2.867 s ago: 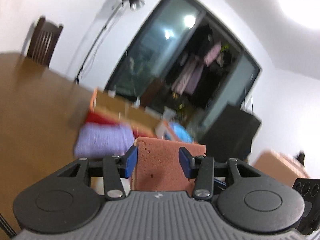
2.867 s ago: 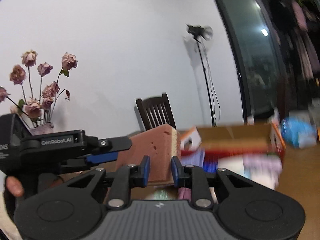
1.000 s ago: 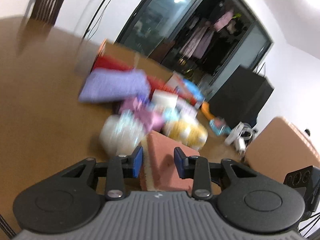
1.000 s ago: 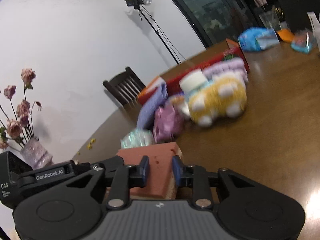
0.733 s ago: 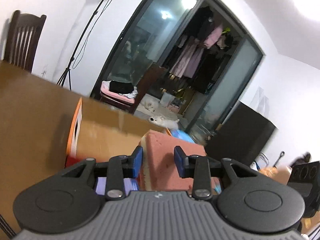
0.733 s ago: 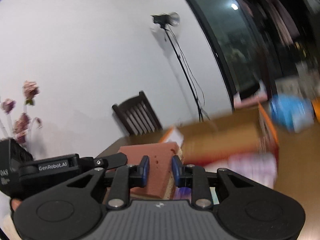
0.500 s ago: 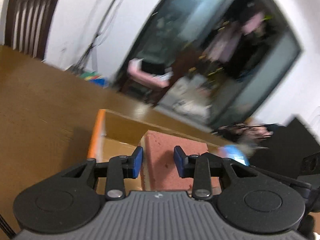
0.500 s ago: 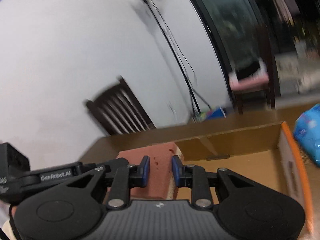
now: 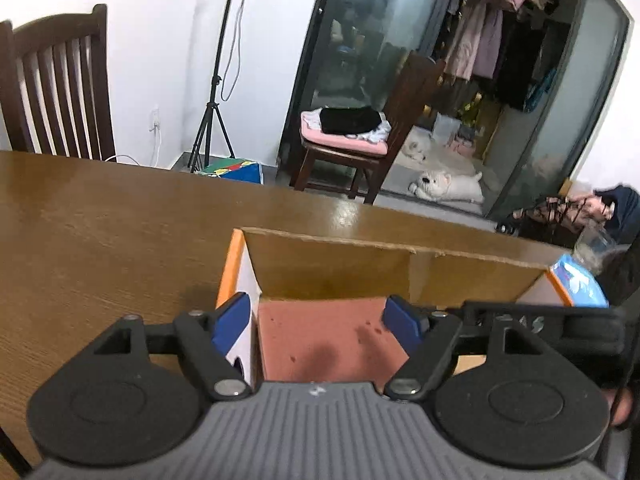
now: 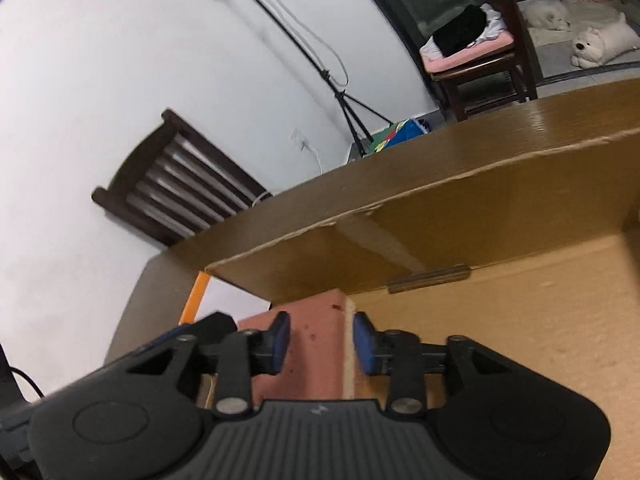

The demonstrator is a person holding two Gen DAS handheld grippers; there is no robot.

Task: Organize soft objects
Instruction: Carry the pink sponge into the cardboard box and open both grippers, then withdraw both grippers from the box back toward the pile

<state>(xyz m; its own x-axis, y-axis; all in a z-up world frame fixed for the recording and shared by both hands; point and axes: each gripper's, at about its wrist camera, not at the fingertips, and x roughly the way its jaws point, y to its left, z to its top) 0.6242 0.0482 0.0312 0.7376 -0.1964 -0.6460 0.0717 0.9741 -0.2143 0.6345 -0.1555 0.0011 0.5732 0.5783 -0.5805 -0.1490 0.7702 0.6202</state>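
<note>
We have the red sponge [image 9: 324, 336] in the cardboard box's [image 9: 360, 256] left corner; left gripper [image 9: 316, 320] is spread wide to release, while right gripper [image 10: 320, 340] flanks it, contact unclear.

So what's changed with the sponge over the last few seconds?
The sponge went from above the table into the box. The left hand-held gripper has opened wide and let go. The right hand-held gripper stays closed around it.

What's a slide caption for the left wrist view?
Left gripper open around red-brown sponge lowered into the cardboard box.
</note>
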